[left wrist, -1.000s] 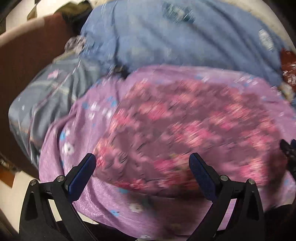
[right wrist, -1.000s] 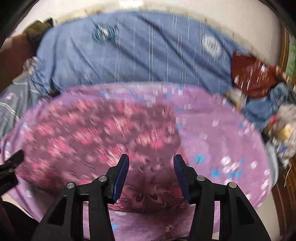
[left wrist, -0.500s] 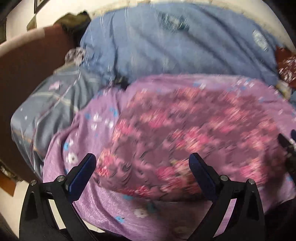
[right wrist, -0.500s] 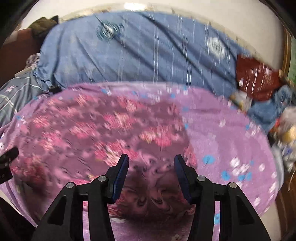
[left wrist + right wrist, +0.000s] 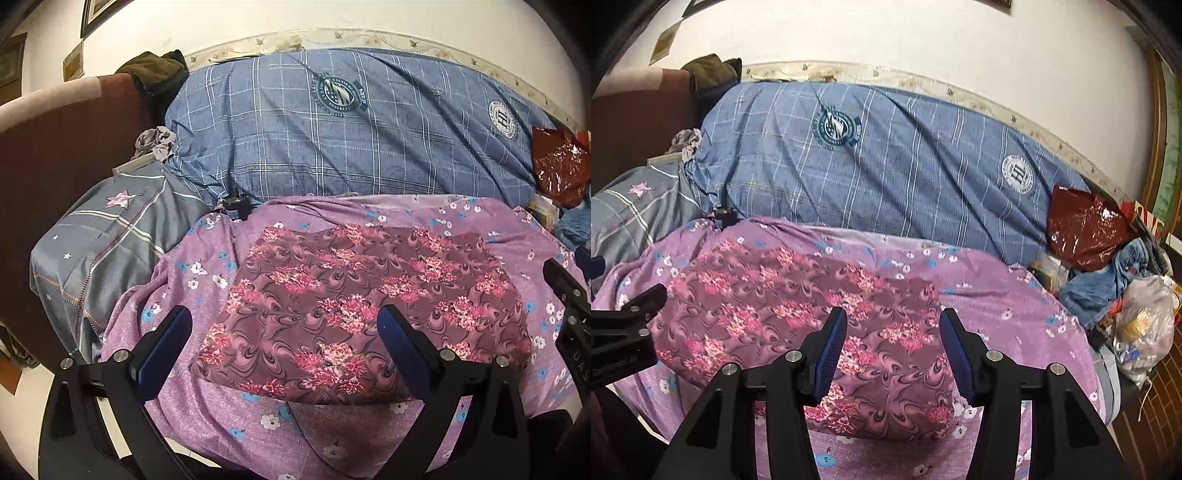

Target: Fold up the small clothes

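A maroon cloth with pink flowers (image 5: 354,306) lies flat as a rectangle on the purple flowered bedspread (image 5: 192,288). It also shows in the right wrist view (image 5: 798,314). My left gripper (image 5: 284,321) is open and empty, raised over the cloth's near left part. My right gripper (image 5: 892,325) is open and empty, raised over the cloth's near right part. The right gripper's body (image 5: 569,295) shows at the right edge of the left wrist view. The left gripper's body (image 5: 624,332) shows at the left edge of the right wrist view.
A blue checked duvet (image 5: 351,125) lies along the wall behind. A grey striped pillow (image 5: 103,243) sits at the left by a brown headboard (image 5: 48,147). A red plastic bag (image 5: 1082,229), blue jeans (image 5: 1123,269) and a clear bag (image 5: 1145,325) crowd the right.
Both grippers have pulled back and up from the cloth, so more of the bed and wall shows. The cloth lies still. Both stay open.
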The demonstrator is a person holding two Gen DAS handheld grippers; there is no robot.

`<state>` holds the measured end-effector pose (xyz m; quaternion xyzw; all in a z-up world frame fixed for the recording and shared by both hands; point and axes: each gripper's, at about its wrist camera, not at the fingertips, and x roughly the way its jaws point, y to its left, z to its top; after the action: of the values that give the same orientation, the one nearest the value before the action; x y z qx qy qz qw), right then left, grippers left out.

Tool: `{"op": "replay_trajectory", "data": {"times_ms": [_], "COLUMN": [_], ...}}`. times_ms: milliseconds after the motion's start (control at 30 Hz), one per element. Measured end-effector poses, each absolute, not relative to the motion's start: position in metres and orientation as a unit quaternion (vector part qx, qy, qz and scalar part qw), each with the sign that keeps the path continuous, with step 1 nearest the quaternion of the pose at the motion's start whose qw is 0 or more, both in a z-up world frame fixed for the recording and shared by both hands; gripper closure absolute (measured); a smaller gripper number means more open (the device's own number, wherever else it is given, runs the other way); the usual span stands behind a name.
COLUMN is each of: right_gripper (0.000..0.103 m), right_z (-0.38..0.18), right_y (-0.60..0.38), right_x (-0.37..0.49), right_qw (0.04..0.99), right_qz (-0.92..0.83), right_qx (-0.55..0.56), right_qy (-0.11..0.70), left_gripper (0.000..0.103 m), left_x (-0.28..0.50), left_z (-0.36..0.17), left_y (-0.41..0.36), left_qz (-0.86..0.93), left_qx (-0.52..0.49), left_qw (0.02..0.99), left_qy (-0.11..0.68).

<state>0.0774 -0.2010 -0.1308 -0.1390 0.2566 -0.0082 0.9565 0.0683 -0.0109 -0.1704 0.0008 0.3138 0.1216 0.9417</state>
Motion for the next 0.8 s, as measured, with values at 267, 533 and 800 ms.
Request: {"op": "replay_trajectory", "data": {"times_ms": [267,533,800], "right_gripper": [0.049,0.049,0.049], "right_z": [-0.121,-0.124,-0.128], "right_y": [-0.191,-0.183,-0.174], "right_x": [0.07,0.072,0.073], "right_qw": [0.958,0.955,0.952], "right_qz": [-0.004,-0.004,0.004], "right_qx": [-0.146,-0.157,-0.164], "right_qy": [0.248,0.253,0.258], "left_gripper": [0.002,0.002,0.002], "left_x": [0.064,0.066,0.064], "left_z": [-0.166,-0.17,-0.169], "left_y": [-0.003,0.002,0.008], "left_qz": [0.126,0.128,0.13], "left_qx": [-0.009,-0.017,-0.024], "left_qw": [0.942,0.94,0.941], "left_qy": [0.31,0.315,0.312]}}
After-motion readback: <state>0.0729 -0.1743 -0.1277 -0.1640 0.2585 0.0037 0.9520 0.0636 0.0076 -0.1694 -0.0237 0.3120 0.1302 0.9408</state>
